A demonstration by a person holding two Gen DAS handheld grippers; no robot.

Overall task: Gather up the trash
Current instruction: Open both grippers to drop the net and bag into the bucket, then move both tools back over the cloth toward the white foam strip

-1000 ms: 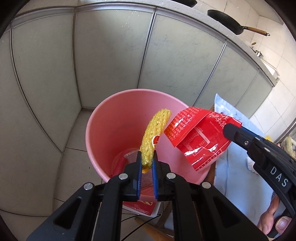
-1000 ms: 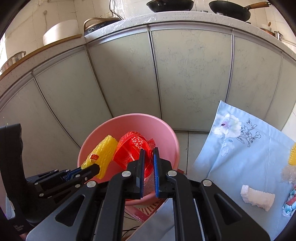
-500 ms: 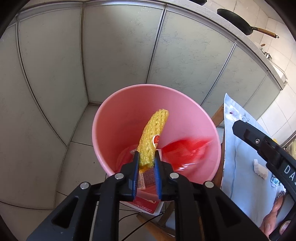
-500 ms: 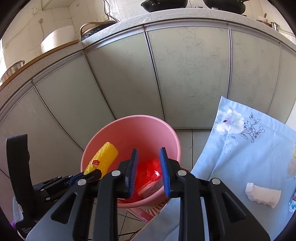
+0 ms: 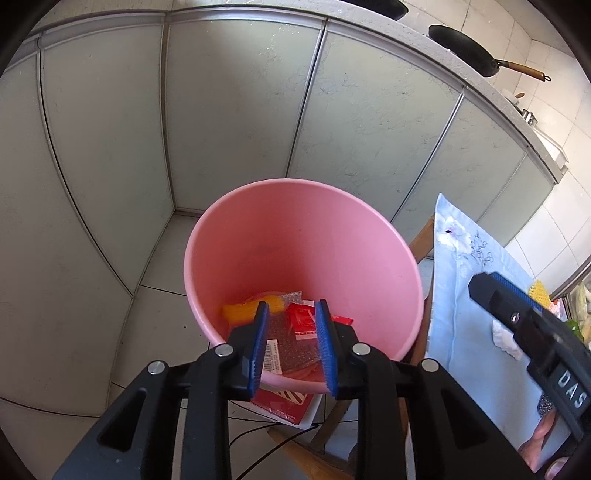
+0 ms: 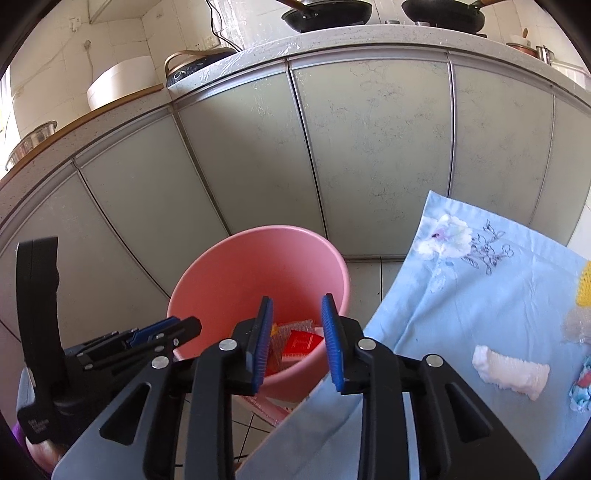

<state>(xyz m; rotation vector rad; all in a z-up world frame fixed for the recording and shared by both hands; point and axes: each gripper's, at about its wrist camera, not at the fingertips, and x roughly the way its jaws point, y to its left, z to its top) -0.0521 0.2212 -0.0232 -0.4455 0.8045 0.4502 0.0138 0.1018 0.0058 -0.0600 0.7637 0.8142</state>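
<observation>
A pink bucket (image 5: 306,236) stands on the floor by the cabinets; it also shows in the right wrist view (image 6: 229,280). In its bottom lie a yellow foam net (image 5: 240,311), a red wrapper (image 5: 301,319) and clear plastic. My left gripper (image 5: 290,314) is open and empty over the bucket's near rim. My right gripper (image 6: 297,310) is open and empty just above the bucket, beside the table's edge. On the blue floral cloth (image 6: 480,295) lie a white foam piece (image 6: 509,371), a yellow net (image 6: 583,288) and other scraps.
Grey-green cabinet doors (image 6: 369,147) stand behind the bucket, with pans (image 6: 325,13) on the counter above. A red and white box (image 5: 284,402) lies under the bucket's near side. The right gripper's body (image 5: 535,332) shows in the left wrist view over the cloth.
Both grippers opened. The red wrapper dropped from the right gripper and the yellow foam net dropped from the left gripper into the bucket. Both grippers pulled back a little.
</observation>
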